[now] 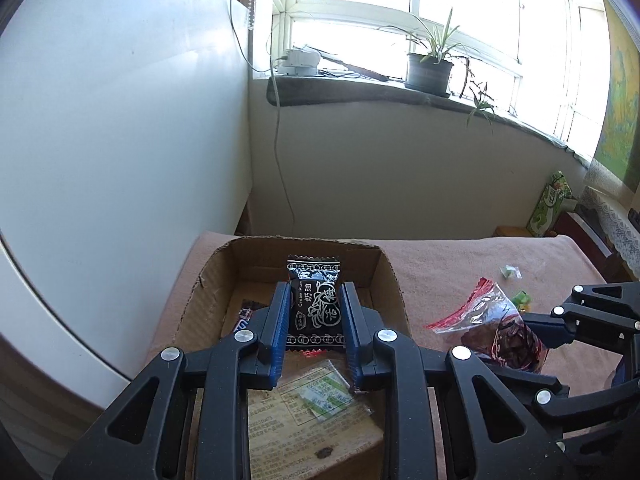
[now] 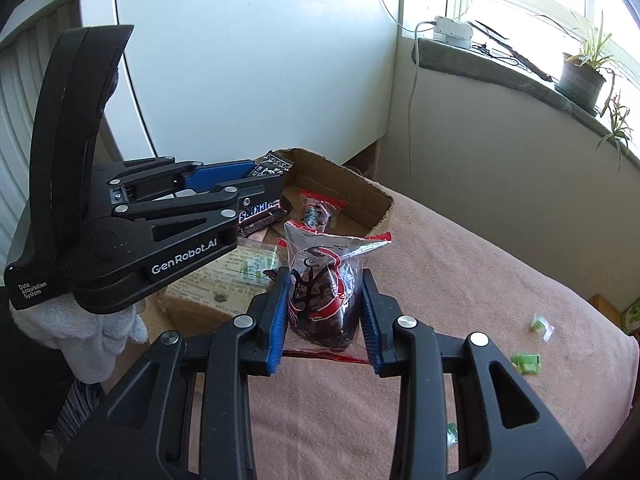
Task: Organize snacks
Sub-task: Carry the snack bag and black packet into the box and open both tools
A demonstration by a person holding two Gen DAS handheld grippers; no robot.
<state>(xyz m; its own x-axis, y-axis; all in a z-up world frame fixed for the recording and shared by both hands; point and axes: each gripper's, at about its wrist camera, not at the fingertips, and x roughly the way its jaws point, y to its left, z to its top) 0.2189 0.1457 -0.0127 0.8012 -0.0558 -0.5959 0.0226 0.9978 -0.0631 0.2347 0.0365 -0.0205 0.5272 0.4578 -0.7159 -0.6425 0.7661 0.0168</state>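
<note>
Left wrist view: pink blanket (image 1: pixel 460 264) under a window sill (image 1: pixel 360 94), cardboard box (image 1: pixel 384 272) below the left gripper (image 1: pixel 315 332) grasping a black candy packet (image 1: pixel 315 304), right gripper (image 2: pixel 326 320) beside the box clamping a clear snack bag (image 2: pixel 324 276).

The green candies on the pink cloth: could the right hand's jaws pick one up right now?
Probably not yet: the right gripper is already shut on a clear snack bag, though the green candies lie uncovered.

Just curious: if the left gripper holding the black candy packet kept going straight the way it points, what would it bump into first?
Probably the cardboard box: the left gripper points down into it, toward its floor or far wall; depth is unclear.
</note>
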